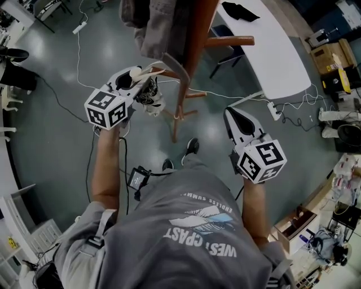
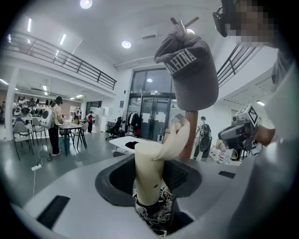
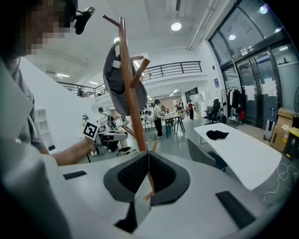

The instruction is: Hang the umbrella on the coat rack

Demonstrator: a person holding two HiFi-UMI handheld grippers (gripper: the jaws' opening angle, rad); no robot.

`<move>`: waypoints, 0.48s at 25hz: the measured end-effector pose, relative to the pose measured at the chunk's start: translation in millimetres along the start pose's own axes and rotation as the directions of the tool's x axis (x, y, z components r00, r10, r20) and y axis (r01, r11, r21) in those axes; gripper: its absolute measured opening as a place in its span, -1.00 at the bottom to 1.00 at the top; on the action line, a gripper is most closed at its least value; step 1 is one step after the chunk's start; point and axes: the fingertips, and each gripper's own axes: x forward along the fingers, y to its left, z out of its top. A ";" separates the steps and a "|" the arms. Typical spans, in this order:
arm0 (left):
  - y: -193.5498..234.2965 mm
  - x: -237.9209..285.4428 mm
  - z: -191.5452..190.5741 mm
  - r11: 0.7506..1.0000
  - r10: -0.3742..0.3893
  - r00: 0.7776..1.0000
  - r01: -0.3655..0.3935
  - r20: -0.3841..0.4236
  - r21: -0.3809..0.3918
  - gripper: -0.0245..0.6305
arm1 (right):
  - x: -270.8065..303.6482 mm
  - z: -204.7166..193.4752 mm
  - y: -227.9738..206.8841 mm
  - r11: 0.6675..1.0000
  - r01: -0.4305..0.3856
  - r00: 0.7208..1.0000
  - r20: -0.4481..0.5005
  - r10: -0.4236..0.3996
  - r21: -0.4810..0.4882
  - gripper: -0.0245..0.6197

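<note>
Two grippers are being held up, the left gripper (image 1: 140,79) and the right gripper (image 1: 231,115), with one umbrella (image 1: 151,97) and one coat rack (image 1: 194,45). One grey cap (image 2: 189,70) is hanging there, and one white counter (image 1: 276,56) is carrying one black cloth (image 1: 240,11).

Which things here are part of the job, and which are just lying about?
Job: umbrella, held in left gripper; coat rack.
Lying about: grey cap on the rack; white table; black cloth on it; floor cables; cardboard box.

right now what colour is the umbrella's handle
Cream; the umbrella handle shows best in the left gripper view.
</note>
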 end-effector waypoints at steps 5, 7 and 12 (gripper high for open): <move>13.7 2.5 -5.0 1.000 -0.005 1.000 0.005 -0.024 -0.009 -0.41 | 6.6 -0.2 4.4 1.000 -0.007 1.000 -0.006 0.007 -0.003 -0.83; 16.6 4.6 -7.0 1.000 -0.011 0.999 0.011 -0.034 -0.012 -0.41 | 7.3 0.3 4.8 1.000 -0.008 1.000 -0.009 0.008 -0.006 -0.83; 18.7 11.3 -6.5 0.999 -0.032 0.999 0.031 -0.043 -0.022 -0.41 | 7.1 -1.1 2.8 1.000 -0.007 1.000 -0.014 0.007 -0.003 -0.83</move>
